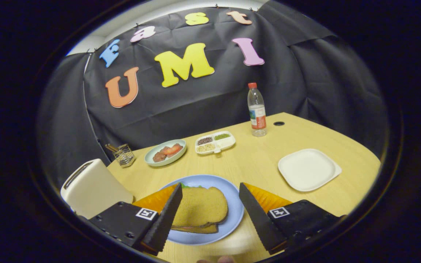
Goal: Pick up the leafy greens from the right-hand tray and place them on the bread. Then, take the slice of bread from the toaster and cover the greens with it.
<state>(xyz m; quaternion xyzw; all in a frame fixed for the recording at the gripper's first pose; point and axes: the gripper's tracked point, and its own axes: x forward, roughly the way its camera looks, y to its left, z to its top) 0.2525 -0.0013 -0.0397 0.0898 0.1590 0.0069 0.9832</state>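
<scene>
Gripper (210,210): fingers spread apart, holding nothing.
Blue plate (235,212): between the fingers, holding a sandwich (200,209), greens (186,186) peeking out at 12 o'clock.
White tray (308,169): 2 o'clock, empty.
Toaster (91,188): 9 o'clock.

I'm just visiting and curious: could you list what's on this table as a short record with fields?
gripper: gripper open, fingers on either side of the sandwich, not touching it
blue plate: stacked bread with greens peeking out behind it
toaster: beside the plate, slot looks empty
white tray: empty
far side: bottle, divided dish, green plate of food
</scene>
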